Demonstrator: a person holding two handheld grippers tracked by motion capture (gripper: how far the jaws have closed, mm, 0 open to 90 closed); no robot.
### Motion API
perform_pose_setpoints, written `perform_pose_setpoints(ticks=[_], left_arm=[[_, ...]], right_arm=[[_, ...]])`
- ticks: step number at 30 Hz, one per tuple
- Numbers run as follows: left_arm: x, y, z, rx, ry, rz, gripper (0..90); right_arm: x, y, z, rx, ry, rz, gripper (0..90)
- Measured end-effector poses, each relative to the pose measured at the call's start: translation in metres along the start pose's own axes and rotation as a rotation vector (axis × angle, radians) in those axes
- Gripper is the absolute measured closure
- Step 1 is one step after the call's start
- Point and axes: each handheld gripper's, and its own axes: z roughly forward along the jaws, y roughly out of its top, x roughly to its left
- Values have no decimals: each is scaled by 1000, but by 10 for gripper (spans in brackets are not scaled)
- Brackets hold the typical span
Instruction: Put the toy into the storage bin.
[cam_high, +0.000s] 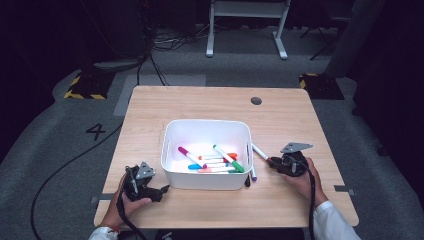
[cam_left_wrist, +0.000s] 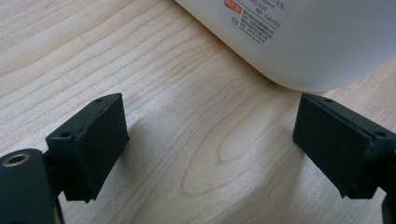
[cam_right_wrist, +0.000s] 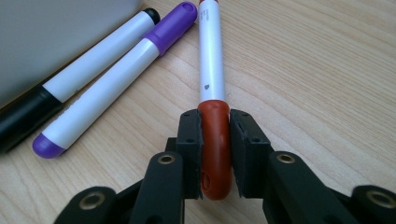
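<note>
A white bin (cam_high: 207, 177) in the middle of the table holds several coloured markers (cam_high: 215, 160). To its right my right gripper (cam_high: 272, 161) is shut on the red cap of a white-bodied red marker (cam_right_wrist: 213, 84) that lies on the wood; its pads (cam_right_wrist: 190, 140) press the cap from both sides. Beside it lie a purple marker (cam_right_wrist: 116, 74) and a black marker (cam_right_wrist: 70, 88), close against the bin wall (cam_right_wrist: 46, 37). My left gripper (cam_high: 162, 191) rests open on the table at the bin's front left corner (cam_left_wrist: 303, 51), with bare wood between its pads (cam_left_wrist: 100, 135).
The wooden table (cam_high: 220, 102) has a dark round grommet (cam_high: 256, 100) toward the far right. Cables (cam_high: 60, 170) trail over the grey floor at the left, and a white frame (cam_high: 247, 25) stands beyond the table.
</note>
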Motion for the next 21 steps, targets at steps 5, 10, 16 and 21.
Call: perform_pose_setpoints(ticks=[5,10,16,21], left_arm=[[0,0,0,2,0,-1,103],[0,0,0,2,-1,-1,103],[0,0,0,2,-1,0,103],[0,0,0,0,2,1,103]], right_arm=[[-2,0,-2,-14,-12,3,752],[-5,0,-4,-27,-9,15,752],[-6,-1,-5,-26,3,22,752],[-7,0,-7,-37,-1,25,752]])
